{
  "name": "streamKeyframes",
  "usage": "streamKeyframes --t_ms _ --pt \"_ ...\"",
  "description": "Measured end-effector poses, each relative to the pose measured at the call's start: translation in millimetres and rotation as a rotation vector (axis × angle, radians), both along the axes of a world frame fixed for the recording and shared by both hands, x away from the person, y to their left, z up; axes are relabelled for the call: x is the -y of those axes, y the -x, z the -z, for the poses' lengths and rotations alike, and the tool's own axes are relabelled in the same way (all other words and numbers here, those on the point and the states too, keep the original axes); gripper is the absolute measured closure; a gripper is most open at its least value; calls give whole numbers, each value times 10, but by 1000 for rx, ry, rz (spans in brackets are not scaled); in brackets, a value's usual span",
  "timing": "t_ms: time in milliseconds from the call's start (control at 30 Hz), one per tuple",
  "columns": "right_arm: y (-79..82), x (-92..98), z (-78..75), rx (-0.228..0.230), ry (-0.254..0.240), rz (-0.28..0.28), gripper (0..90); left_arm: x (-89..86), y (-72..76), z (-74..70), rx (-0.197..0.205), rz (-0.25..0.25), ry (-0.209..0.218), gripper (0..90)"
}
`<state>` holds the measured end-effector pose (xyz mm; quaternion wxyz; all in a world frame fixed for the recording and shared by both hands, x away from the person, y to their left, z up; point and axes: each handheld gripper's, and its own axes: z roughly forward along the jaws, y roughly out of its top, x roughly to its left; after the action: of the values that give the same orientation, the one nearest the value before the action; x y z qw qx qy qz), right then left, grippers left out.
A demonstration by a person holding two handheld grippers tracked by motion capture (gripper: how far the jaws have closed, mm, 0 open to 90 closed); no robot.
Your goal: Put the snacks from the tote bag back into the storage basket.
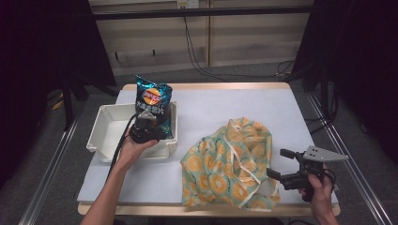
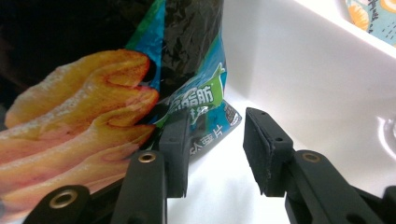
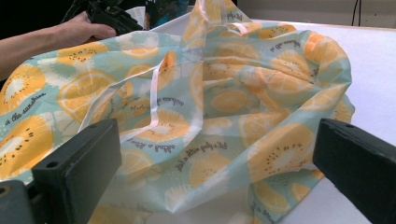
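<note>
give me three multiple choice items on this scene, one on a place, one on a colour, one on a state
1. Where does the chip bag stand?
A. in the white bin
B. on the fabric bag
C. on the floor

2. What fruit pattern and ground colour does the fabric bag have?
A. red cherries on black
B. orange slices on pale teal
C. plain white

3. How do the right gripper jaws stand?
A. shut on the fabric bag
B. shut on the chip bag
C. open beside the fabric bag

Answers: 1 A, the high view shows it upright inside the bin. 2 B, both views show the print. 3 C, the right gripper view shows its jaws wide apart, nothing pressed.
</note>
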<state>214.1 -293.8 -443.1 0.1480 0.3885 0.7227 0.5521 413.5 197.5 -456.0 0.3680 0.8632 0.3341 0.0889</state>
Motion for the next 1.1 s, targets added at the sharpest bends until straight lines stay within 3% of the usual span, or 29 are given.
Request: streamKeyframes --t_ms 200,367,400,467,567,600,700,833,1100 --pt "4 -5 -3 -2 0 0 5 -41 3 9 0 37 61 731" --pt "-5 -17 2 -6 1 -4 5 24 3 -4 0 80 91 707" --pt "-3 -18 1 -4 0 -4 5 58 5 2 1 84 81 708" --pt "-5 -14 2 -3 -1 -4 5 110 -11 10 10 78 25 708" --pt "1 -17 -1 -6 -2 -5 5 141 -47 41 22 50 38 710" --pt "3 -17 -1 -5 -2 -7 4 149 -63 28 22 39 18 710" --pt "1 -19 3 -7 1 -7 5 159 -79 -6 55 -18 36 692" --pt "-2 -8 5 -5 -1 -7 5 111 -116 -23 44 -14 70 676" --pt "7 -8 -3 -6 -2 -6 5 88 -60 -12 41 7 93 691"
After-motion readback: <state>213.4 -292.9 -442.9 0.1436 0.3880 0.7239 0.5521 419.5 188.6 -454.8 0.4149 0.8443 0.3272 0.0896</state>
